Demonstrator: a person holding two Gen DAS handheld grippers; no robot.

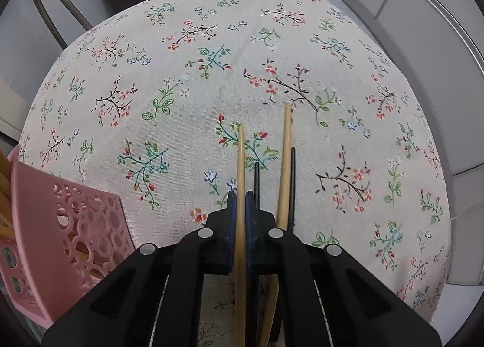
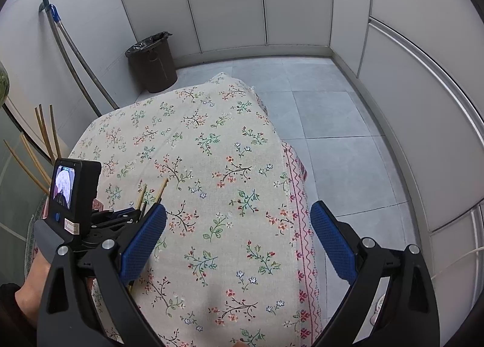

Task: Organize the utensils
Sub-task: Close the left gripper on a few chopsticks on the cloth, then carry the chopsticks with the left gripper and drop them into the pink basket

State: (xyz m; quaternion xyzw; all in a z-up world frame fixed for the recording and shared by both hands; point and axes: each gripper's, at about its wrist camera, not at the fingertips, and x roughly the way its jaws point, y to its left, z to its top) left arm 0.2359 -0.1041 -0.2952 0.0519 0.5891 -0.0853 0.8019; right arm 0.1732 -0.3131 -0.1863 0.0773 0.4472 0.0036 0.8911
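Left tongs (image 1: 241, 195) pinching chopstick (image 1: 240, 171), pink basket (image 1: 75, 226) beside

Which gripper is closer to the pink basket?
Left. The left gripper, shut on a chopstick, is just beside the pink basket. The right gripper hangs open farther off.

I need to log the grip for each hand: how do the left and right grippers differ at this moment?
The left gripper is shut, pads pinching a wooden chopstick; the right gripper stands wide open and empty. The left has a second wooden chopstick lying just beside it, while the right hangs over bare floral tablecloth. Both have black frames with blue pads.
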